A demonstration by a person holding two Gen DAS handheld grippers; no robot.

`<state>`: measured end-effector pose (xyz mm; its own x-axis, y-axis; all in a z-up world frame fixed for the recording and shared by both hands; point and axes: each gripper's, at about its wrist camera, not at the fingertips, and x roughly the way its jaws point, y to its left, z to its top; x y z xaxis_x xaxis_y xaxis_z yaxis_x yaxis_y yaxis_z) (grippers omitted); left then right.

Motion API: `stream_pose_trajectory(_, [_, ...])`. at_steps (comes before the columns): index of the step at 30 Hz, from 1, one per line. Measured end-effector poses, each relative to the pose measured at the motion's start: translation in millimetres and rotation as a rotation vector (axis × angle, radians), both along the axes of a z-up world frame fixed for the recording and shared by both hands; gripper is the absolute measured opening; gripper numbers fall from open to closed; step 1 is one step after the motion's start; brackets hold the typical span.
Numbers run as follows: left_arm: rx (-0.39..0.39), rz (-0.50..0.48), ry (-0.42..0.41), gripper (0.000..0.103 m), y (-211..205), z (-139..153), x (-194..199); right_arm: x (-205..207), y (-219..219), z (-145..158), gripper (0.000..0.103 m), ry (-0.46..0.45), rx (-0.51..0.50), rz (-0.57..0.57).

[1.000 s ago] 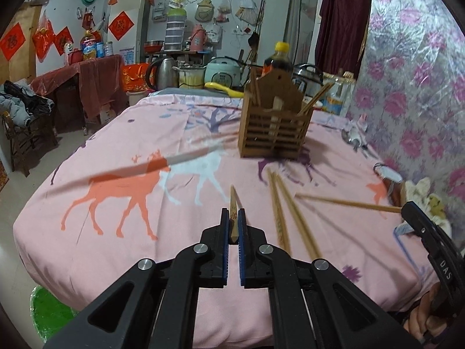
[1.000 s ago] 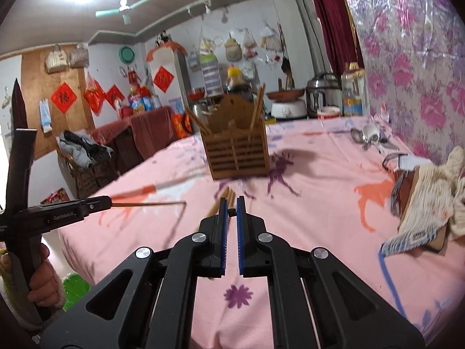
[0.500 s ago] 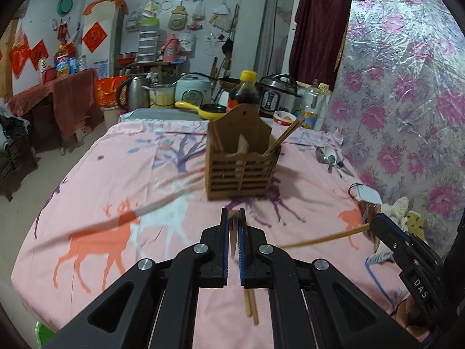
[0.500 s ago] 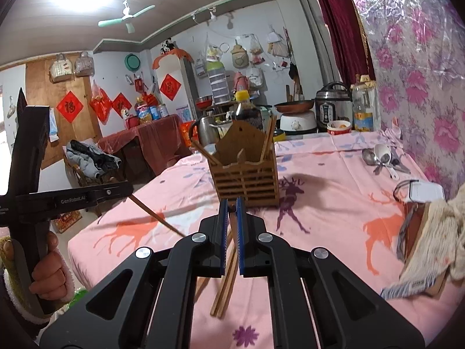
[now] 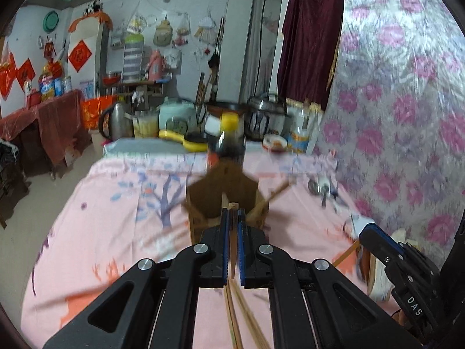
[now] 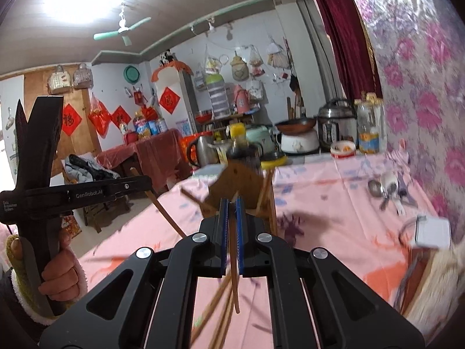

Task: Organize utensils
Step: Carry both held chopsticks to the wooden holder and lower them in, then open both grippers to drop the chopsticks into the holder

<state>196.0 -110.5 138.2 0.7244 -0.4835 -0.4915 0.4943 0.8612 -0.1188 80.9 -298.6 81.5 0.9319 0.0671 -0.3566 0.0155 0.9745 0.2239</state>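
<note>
Left wrist view: the left gripper (image 5: 231,226) is clamped on a single wooden chopstick (image 5: 232,250), aimed at the slatted wooden utensil holder (image 5: 222,200) on the pink tablecloth (image 5: 116,218). More loose chopsticks (image 5: 241,314) lie on the cloth below. The right-hand tool at the frame edge reads "DAS".

Right wrist view: the right gripper (image 6: 231,218) is likewise closed on a chopstick (image 6: 234,261). The other tool is marked "GenRobot.AI". Judgement: the sticks are light, stiff and smooth, so they pivot easily; grip near mid-length.
</note>
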Motion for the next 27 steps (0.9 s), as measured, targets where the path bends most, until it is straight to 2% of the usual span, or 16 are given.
stream_pose_trajectory(4, [-0.041, 0.021, -0.082, 0.006, -4, 39, 18, 31, -1, 38, 0.006, -0.107, -0.037, -0.005])
stream_pose_trajectory(7, [-0.055, 0.049, -0.109, 0.006, -8, 51, 34, 58, 3, 55, 0.006, -0.175, -0.071, -0.03])
stream_pose_trajectory(11, [-0.059, 0.119, -0.111, 0.006, -13, 43, 69, 96, 8, 44, 0.006, -0.206, -0.132, -0.072])
stream_pose_trajectory(14, [-0.049, 0.158, -0.063, 0.007, -16, 13, 96, 123, 7, 11, 0.007, -0.149, -0.163, -0.092])
stream_pose_trajectory(15, [-0.036, 0.164, -0.027, 0.009, -17, 2, 104, 131, 4, 0, 0.008, -0.095, -0.162, -0.086])
stream_pose_trajectory(16, [-0.026, 0.165, 0.018, 0.023, -16, -9, 110, 136, 1, -6, 0.009, -0.053, -0.144, -0.08])
stream_pose_trajectory(17, [-0.029, 0.17, 0.062, 0.043, -12, -20, 114, 131, -8, -12, 0.011, -0.034, -0.08, -0.079])
stream_pose_trajectory(18, [-0.039, 0.178, 0.068, 0.049, -5, -25, 112, 125, -13, -13, 0.011, -0.043, -0.055, -0.078])
stream_pose_trajectory(19, [-0.043, 0.19, 0.058, 0.054, 2, -28, 108, 116, -17, -10, 0.012, -0.053, -0.048, -0.087])
stream_pose_trajectory(21, [-0.039, 0.209, 0.037, 0.058, 15, -32, 96, 101, -19, -5, 0.014, -0.07, -0.053, -0.097])
stream_pose_trajectory(27, [-0.03, 0.266, 0.051, 0.07, 46, -41, 69, 61, -13, 2, 0.027, -0.079, -0.041, -0.113])
